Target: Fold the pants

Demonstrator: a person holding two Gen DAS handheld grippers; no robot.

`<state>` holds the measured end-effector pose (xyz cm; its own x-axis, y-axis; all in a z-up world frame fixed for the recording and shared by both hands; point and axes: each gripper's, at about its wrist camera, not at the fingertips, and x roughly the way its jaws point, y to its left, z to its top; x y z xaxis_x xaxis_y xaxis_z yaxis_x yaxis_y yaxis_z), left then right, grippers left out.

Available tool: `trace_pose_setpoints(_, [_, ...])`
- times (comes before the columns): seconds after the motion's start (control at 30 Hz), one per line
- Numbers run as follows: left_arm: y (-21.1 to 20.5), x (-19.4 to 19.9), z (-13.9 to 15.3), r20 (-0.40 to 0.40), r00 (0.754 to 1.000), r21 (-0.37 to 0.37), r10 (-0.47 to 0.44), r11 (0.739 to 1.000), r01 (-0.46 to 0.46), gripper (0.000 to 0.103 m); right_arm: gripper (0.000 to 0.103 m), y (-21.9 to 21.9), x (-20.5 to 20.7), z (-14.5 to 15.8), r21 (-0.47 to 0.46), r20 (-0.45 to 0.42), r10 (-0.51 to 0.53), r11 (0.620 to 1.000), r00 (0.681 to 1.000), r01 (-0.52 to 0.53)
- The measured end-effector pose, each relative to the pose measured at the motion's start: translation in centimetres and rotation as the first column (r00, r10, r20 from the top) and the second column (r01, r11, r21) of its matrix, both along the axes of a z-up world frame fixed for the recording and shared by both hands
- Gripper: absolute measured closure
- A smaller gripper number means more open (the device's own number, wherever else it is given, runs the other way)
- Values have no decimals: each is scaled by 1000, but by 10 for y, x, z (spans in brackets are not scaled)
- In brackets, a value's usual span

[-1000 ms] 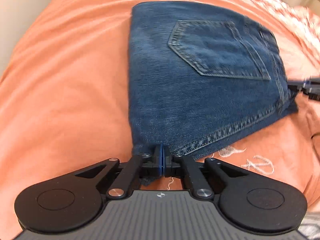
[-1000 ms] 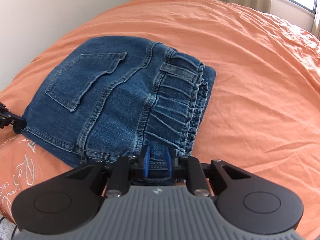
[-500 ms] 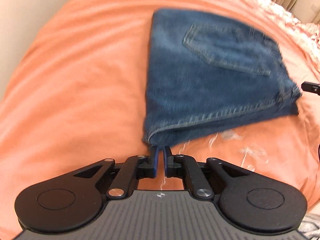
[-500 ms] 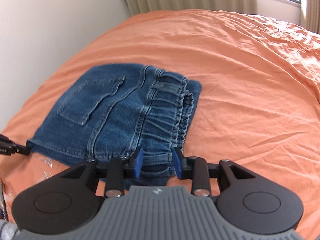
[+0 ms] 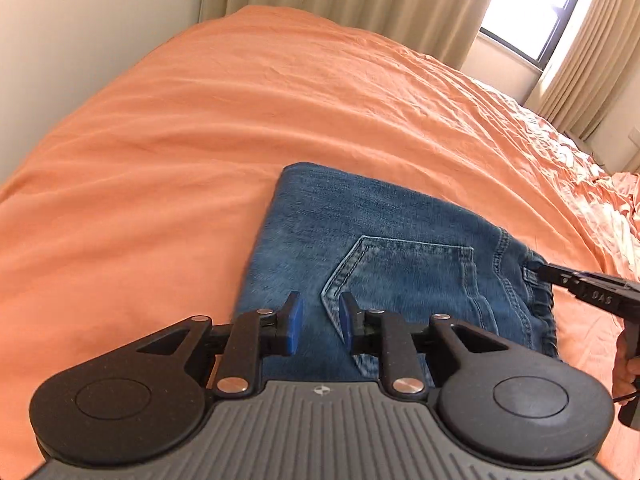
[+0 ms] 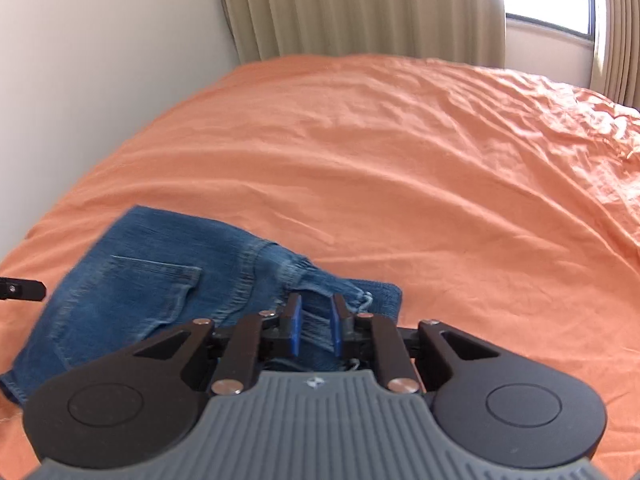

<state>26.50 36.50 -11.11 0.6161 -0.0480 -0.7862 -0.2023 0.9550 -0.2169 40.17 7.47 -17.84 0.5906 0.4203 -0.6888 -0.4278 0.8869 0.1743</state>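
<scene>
Your left gripper (image 5: 319, 322) has its blue-padded jaws parted by a moderate gap, gripping nothing; the pads sit over the folded blue denim pants (image 5: 400, 264) at lower centre of the left wrist frame. The pants lie flat on the orange bedsheet (image 5: 280, 112), back pocket (image 5: 404, 276) face up. The pocket's pointed bottom faces your left gripper; the elastic waistband (image 6: 320, 280) lies toward frame right. The bundle's long axis runs lower left to upper right in the right wrist view. Your right gripper (image 6: 314, 330) is also part open, waistband fabric between the pads; can't tell if they're touching it.
</scene>
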Motion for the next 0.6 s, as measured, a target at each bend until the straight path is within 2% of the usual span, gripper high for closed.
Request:
trace_pose_setpoints(0.17, [1, 13, -24, -29, 1000, -8, 11, 1000, -11, 76, 103, -5, 23, -25, 14, -60, -28, 999, 998, 29])
trace_pose_setpoints(0.27, [5, 12, -24, -21, 999, -24, 29, 999, -30, 75, 103, -4, 22, -18, 13, -57, -25, 1000, 998, 26])
trace_pose_setpoints(0.37, [1, 4, -15, 6, 999, -4, 33, 999, -33, 74, 95, -2, -6, 5, 28, 27, 23, 999, 999, -24])
trace_pose_setpoints(0.47, [-11, -5, -5, 47, 999, 29, 14, 999, -16, 73, 94, 8, -51, 23, 55, 93, 103, 993, 990, -108])
trace_pose_setpoints(0.53, [-21, -10, -2, 57, 998, 50, 9, 999, -12, 73, 94, 17, -78, 25, 61, 124, 140, 987, 982, -148])
trace_pose_setpoints(0.6, [-32, -16, 2, 48, 999, 66, 0, 998, -3, 73, 95, 29, -99, 20, 29, 135, 166, 985, 977, -171])
